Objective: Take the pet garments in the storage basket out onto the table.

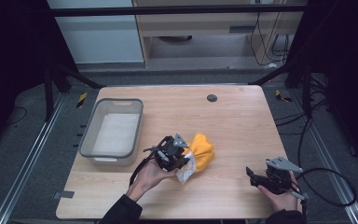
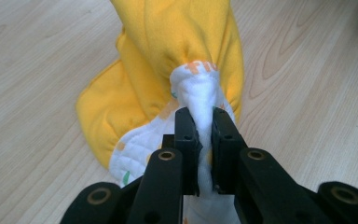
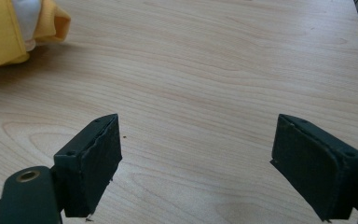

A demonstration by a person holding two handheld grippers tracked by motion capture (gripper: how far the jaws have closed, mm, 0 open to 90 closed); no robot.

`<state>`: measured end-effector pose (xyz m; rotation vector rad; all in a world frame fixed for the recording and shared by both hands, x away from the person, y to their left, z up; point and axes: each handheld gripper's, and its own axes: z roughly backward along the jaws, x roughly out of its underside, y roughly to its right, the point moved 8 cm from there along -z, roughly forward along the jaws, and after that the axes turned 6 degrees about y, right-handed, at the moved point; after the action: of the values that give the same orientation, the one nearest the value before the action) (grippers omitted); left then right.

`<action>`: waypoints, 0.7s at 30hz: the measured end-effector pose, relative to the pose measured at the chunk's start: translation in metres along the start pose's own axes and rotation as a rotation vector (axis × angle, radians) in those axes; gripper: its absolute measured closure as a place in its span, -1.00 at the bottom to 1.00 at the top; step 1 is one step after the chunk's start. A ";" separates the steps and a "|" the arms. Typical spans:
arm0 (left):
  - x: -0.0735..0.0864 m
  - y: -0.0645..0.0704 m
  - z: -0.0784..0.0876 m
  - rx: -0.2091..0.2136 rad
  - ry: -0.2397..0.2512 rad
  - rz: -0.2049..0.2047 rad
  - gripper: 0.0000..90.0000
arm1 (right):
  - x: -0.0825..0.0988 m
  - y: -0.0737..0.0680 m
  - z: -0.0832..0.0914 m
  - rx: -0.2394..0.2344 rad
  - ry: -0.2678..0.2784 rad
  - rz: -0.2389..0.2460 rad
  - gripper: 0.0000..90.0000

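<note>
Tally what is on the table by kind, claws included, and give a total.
Yellow and white cloth, pinched in the left claw: 1
Grey bin: 1
Claws, the left shut on the cloth and the right claw open above bare wood: 2
Round dark cap in the tabletop: 1
Total: 5
</note>
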<state>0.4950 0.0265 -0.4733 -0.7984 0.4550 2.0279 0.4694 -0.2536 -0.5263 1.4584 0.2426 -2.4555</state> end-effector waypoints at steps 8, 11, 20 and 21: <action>0.009 0.003 -0.013 0.008 -0.031 -0.008 0.80 | 0.000 0.001 0.000 0.003 0.002 0.005 -0.66; 0.011 0.003 -0.015 0.004 -0.030 -0.015 0.75 | 0.001 0.001 0.000 0.002 -0.001 0.000 -0.66; 0.016 0.000 -0.019 -0.015 -0.032 -0.015 0.45 | 0.001 0.002 -0.001 0.005 -0.002 0.008 -0.66; 0.016 0.000 -0.018 -0.018 -0.030 -0.014 0.40 | 0.001 0.002 -0.001 0.004 -0.003 0.008 -0.66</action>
<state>0.4953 0.0256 -0.4979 -0.7787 0.4138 2.0309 0.4700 -0.2551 -0.5277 1.4551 0.2307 -2.4529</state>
